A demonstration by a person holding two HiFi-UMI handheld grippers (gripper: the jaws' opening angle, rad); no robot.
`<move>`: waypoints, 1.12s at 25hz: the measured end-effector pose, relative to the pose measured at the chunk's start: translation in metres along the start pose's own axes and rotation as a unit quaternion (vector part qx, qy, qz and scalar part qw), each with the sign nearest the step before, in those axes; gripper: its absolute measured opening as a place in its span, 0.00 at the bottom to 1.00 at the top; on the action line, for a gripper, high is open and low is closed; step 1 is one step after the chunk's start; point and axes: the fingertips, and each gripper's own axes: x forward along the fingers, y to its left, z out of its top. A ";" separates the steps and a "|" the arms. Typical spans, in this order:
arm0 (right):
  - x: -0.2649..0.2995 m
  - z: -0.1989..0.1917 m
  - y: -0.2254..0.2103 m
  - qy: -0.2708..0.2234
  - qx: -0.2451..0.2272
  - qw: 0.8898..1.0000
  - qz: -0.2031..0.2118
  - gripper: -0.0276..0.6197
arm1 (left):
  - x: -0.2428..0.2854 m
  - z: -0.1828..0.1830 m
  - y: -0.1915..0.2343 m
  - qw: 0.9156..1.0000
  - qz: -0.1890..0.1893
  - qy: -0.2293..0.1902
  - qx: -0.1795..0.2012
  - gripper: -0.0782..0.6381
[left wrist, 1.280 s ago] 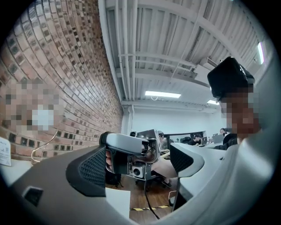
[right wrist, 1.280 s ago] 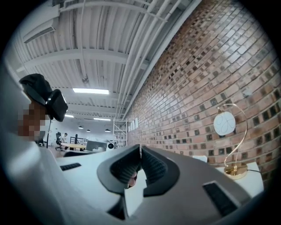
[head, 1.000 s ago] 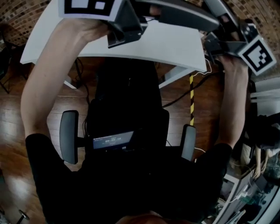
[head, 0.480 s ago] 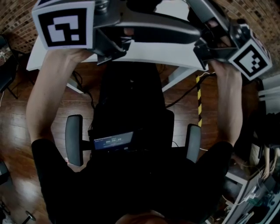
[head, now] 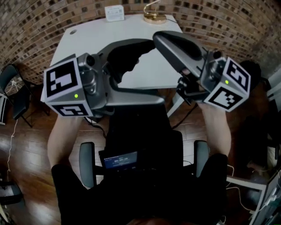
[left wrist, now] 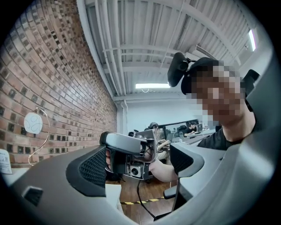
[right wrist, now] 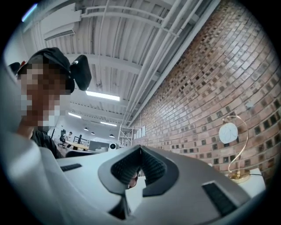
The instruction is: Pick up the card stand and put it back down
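The card stand (head: 154, 16) has a gold base and a gold wire loop, and stands at the far edge of the white table (head: 88, 44). Its round white card shows in the right gripper view (right wrist: 228, 132) and in the left gripper view (left wrist: 33, 123). My left gripper (head: 154, 72) hangs in the air before the table's near edge, jaws open and empty. My right gripper (head: 159, 37) is shut on nothing, over the table's near right. The two grippers point at each other. Between the left gripper's (left wrist: 140, 165) pads I see the right one. The right gripper's (right wrist: 139, 154) pads meet.
A small white box (head: 115, 12) stands at the table's back next to the stand. A brick wall curves behind the table. Office chair armrests (head: 87, 163) flank my lap. A black folding chair (head: 13, 88) stands on the wooden floor at left.
Both grippers have come down from the view's top edge and drawn back from the table toward me. The view has lifted, so the whole table and the card stand now show.
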 end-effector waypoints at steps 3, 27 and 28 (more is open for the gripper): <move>-0.006 -0.005 0.008 -0.012 -0.006 1.000 0.005 0.06 | 0.001 -0.007 -0.008 1.000 0.000 0.015 0.021 0.74; -0.069 -0.025 0.005 -0.059 0.004 0.998 0.002 0.05 | 0.047 -0.052 -0.022 0.996 -0.037 0.061 0.043 0.74; -0.071 -0.025 0.005 -0.058 0.003 0.998 0.003 0.05 | 0.049 -0.053 -0.022 0.997 -0.038 0.061 0.042 0.74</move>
